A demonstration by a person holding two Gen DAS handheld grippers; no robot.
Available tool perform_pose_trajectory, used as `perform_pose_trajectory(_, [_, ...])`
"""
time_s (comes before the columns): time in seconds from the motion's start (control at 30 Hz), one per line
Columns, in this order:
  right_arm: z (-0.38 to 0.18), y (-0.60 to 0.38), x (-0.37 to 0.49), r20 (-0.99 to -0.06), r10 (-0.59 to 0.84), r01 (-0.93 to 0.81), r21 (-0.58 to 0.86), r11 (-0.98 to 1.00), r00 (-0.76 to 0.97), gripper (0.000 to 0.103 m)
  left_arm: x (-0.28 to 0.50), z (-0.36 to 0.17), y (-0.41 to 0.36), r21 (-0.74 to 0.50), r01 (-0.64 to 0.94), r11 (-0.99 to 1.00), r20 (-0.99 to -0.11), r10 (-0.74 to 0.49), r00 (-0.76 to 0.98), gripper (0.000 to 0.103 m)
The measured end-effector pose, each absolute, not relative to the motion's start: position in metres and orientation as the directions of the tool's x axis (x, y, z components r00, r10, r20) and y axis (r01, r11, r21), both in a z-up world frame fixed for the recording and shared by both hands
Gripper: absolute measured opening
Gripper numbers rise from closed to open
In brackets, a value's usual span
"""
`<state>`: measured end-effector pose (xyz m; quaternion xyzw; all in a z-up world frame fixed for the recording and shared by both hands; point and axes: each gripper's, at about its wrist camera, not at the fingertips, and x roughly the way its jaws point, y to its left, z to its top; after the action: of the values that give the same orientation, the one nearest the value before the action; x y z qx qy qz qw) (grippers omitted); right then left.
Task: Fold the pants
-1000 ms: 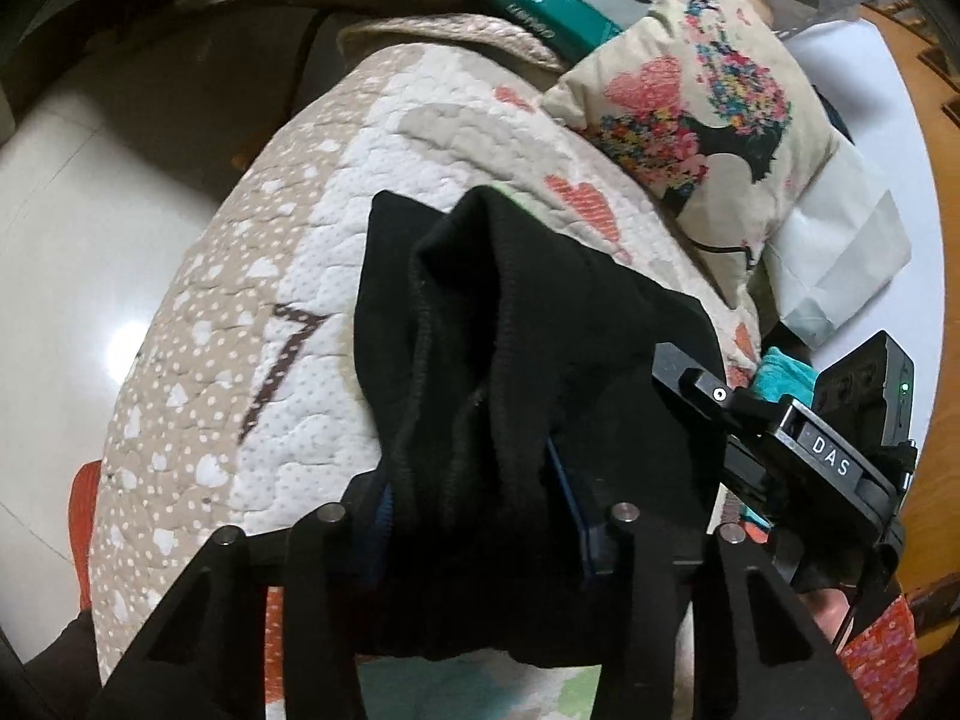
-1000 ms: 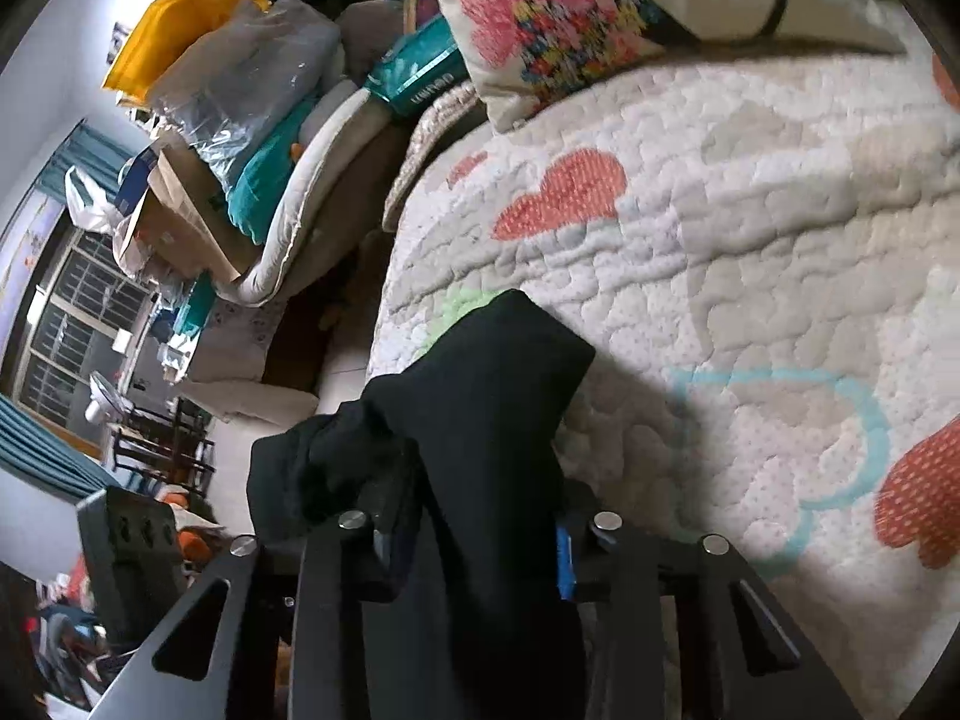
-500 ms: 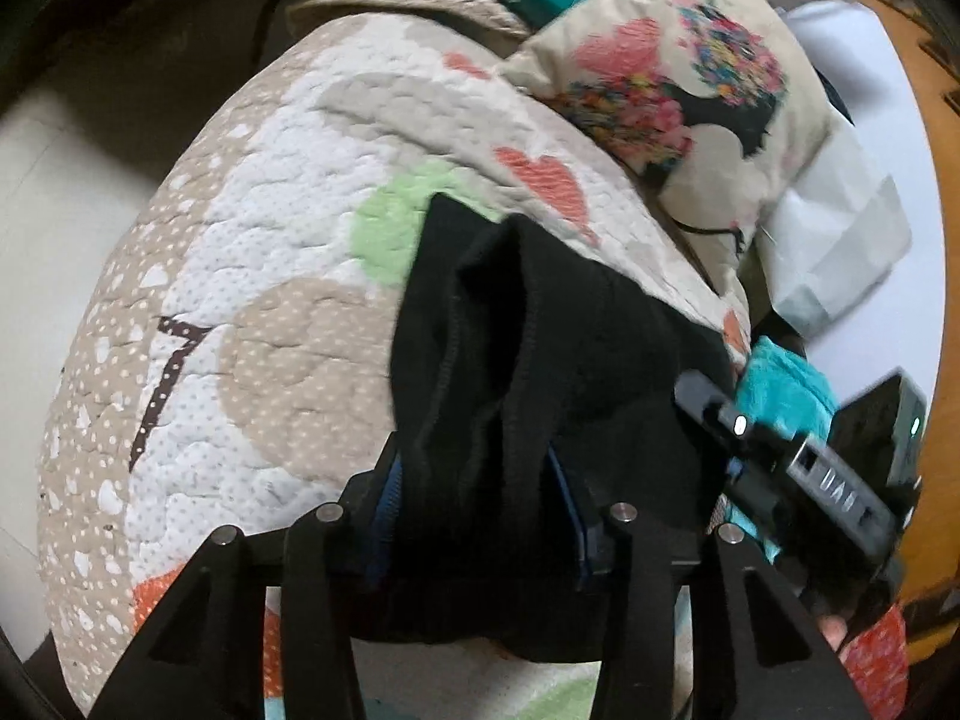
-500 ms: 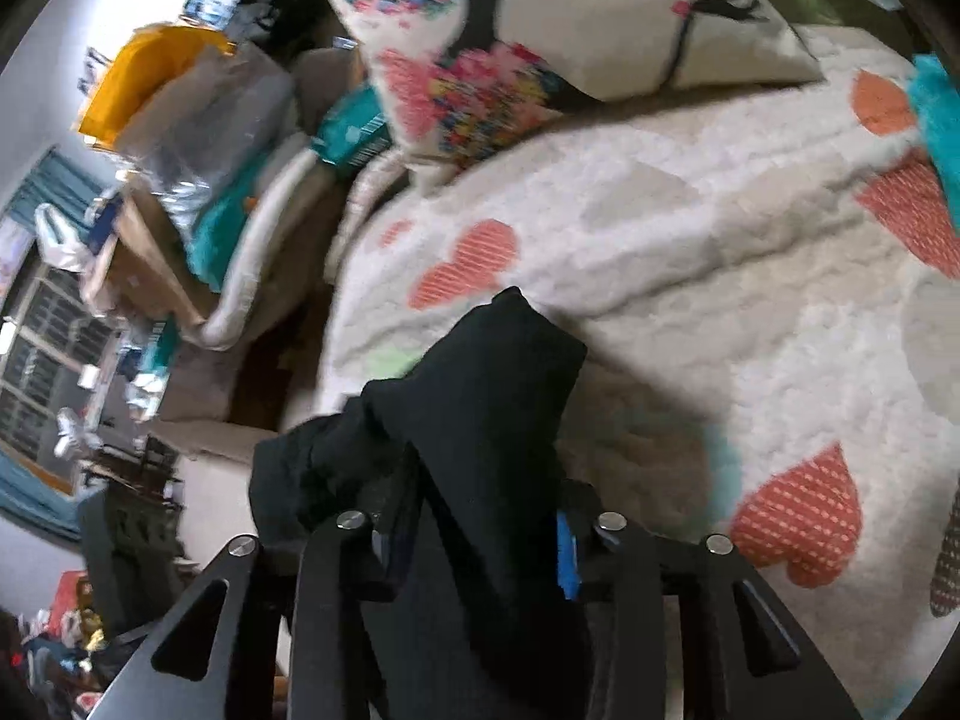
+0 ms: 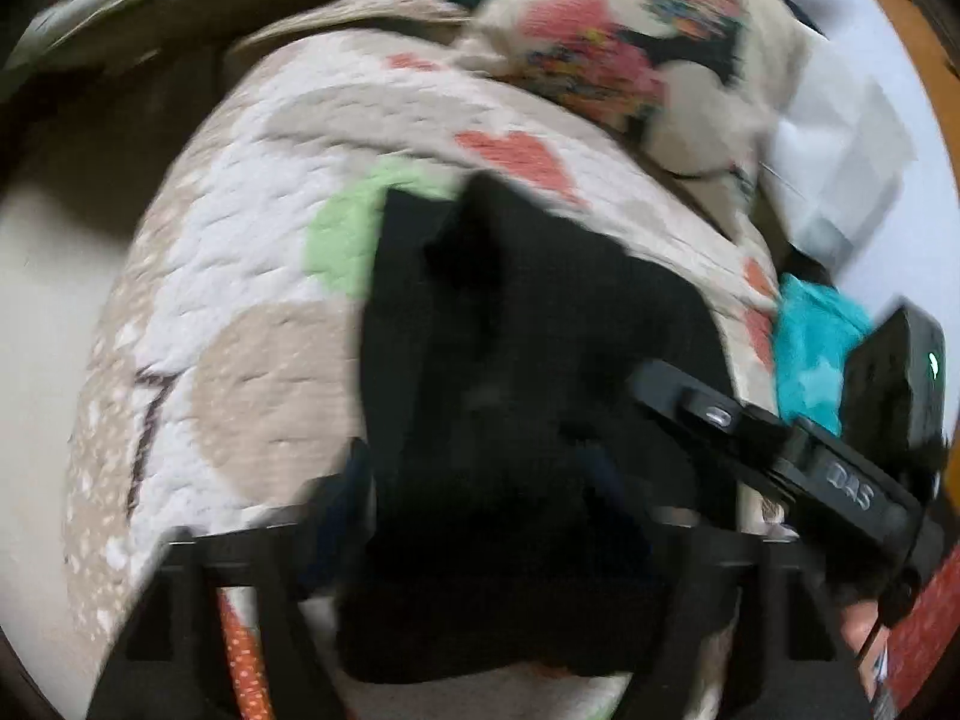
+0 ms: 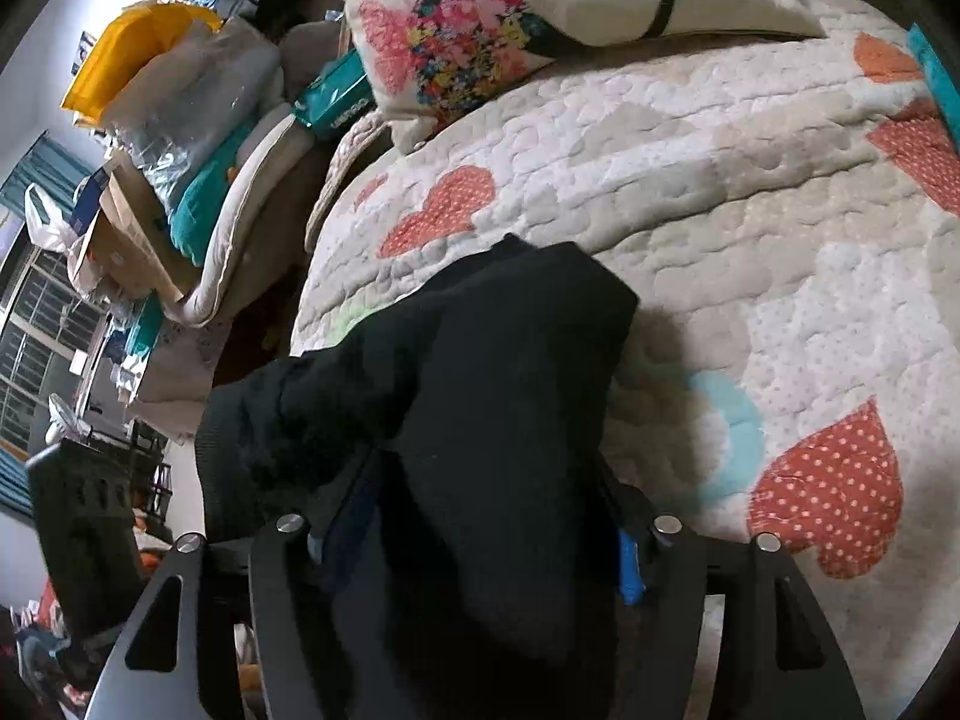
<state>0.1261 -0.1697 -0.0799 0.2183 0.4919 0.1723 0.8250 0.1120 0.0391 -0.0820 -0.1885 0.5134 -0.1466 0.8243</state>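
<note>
The black pants (image 5: pixel 528 360) hang bunched between the fingers of my left gripper (image 5: pixel 480 498), which is shut on the cloth above the quilted bed. The view is blurred by motion. My right gripper (image 6: pixel 486 516) is shut on the same black pants (image 6: pixel 492 372), held over the quilt. The right gripper's body (image 5: pixel 780 450) shows at the right of the left wrist view, close beside the left one. The left gripper's body (image 6: pixel 78 516) shows at the left edge of the right wrist view.
A quilt (image 6: pixel 750 210) with hearts and dots covers the bed. A floral pillow (image 6: pixel 540 6) lies at its far end. A teal cloth (image 5: pixel 816 342) sits at the right. Piled bags, boxes and cushions (image 6: pixel 180 138) stand beside the bed on the left.
Both grippers have carried the pants along the bed towards the pillow. The green patch and more of the quilt have come into the left view. Both grips are unchanged.
</note>
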Motion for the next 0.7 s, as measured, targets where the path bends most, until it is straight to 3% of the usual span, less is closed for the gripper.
perform_pose_trajectory(0.03, [-0.078,-0.169,0.125,-0.737,0.497,-0.070,0.527,0.847,0.457,0.053,0.112,-0.079,0.037,-0.448,0.046,0.893,-0.797,-0.421,0.434,0.045])
perform_pose_trajectory(0.13, [-0.065,-0.172,0.122,-0.725,0.504,-0.084,0.532,0.843,0.469,0.035,0.109,-0.070,0.041,-0.463,0.034,0.886,-0.782,-0.426,0.454,0.038])
perform_pose_trajectory(0.23, [-0.045,-0.169,0.114,-0.712,0.485,-0.122,0.498,0.859,0.508,0.033,0.101,-0.054,0.044,-0.472,0.034,0.881,-0.760,-0.426,0.491,0.038])
perform_pose_trajectory(0.4, [-0.009,-0.153,0.092,-0.671,0.435,-0.213,0.390,0.896,0.600,0.032,0.077,-0.014,0.035,-0.367,0.093,0.926,-0.723,-0.347,0.597,0.038])
perform_pose_trajectory(0.7, [0.021,-0.148,0.063,-0.579,0.456,-0.255,0.396,0.882,0.676,0.032,0.046,0.022,0.025,-0.217,0.139,0.966,-0.651,-0.250,0.717,0.038])
